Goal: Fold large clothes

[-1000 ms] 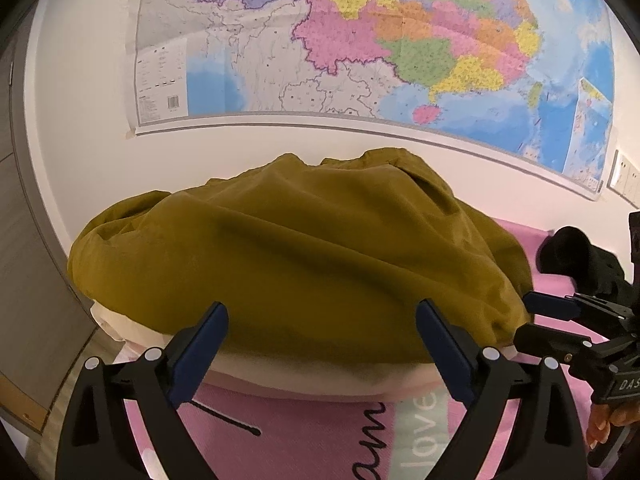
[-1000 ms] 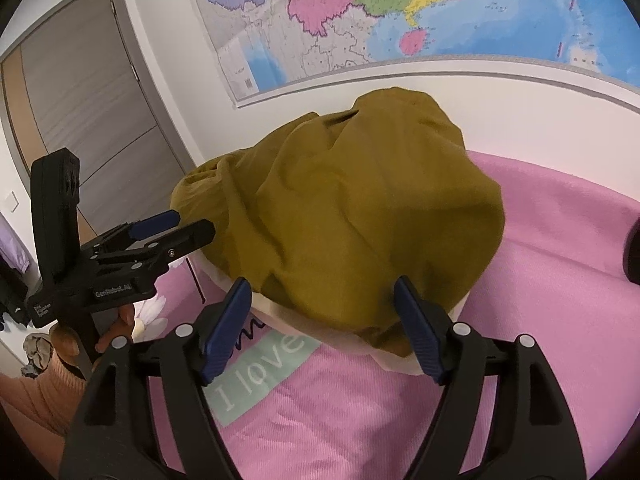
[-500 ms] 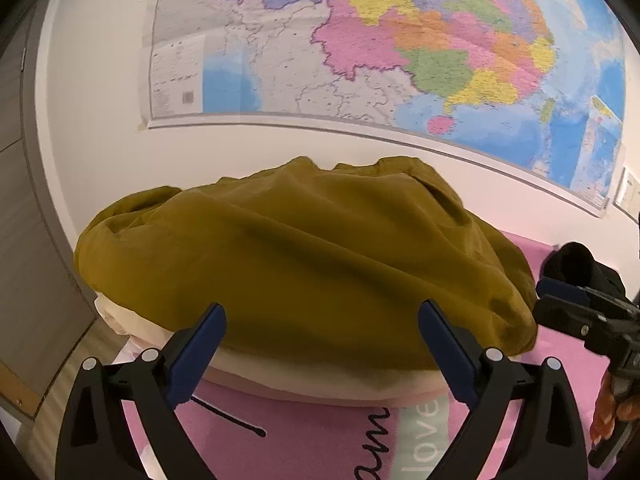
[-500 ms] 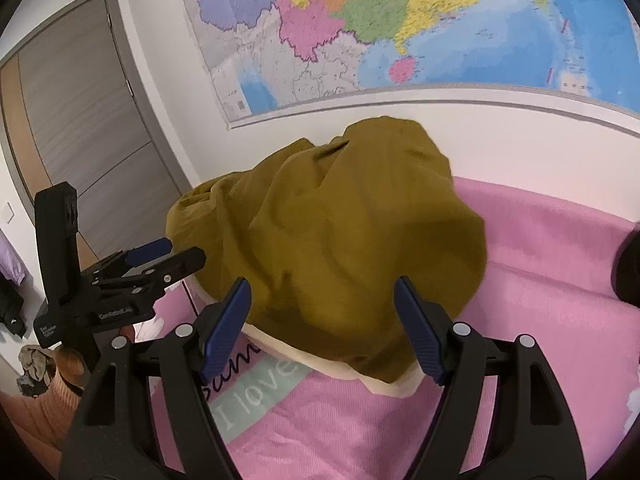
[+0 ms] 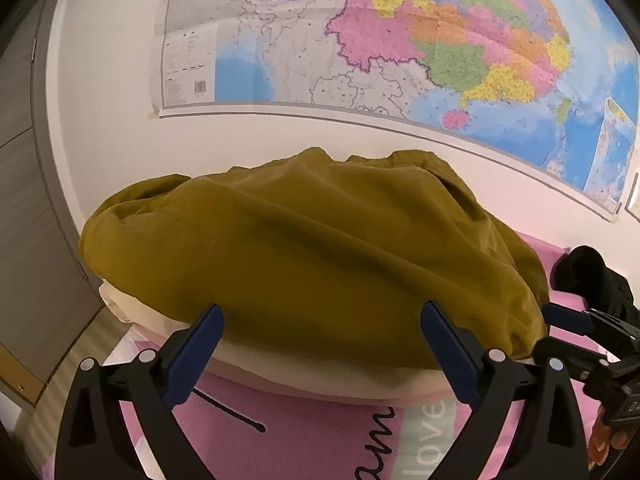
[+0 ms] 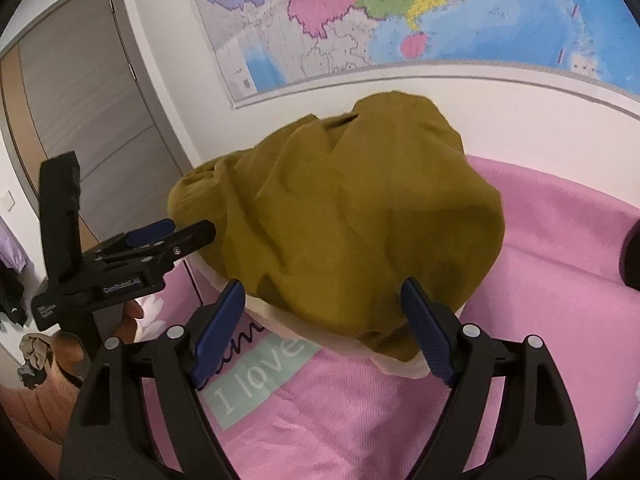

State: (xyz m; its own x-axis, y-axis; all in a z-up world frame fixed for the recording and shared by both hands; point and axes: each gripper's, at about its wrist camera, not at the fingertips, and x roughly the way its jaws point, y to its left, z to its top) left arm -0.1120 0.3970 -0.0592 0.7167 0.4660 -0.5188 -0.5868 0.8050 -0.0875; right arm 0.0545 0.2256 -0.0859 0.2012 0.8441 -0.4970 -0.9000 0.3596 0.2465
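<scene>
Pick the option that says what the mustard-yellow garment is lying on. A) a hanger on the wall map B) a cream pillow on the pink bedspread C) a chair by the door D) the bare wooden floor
B: the mustard-yellow garment is heaped over a cream pillow whose edge shows beneath it, and the pillow rests on the pink bedspread.

Pink blanket [image 6: 360, 420]: "I love"; script unreadable

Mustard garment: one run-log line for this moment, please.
mustard garment: heaped, unfolded | left gripper: open, empty | right gripper: opening, empty
</scene>
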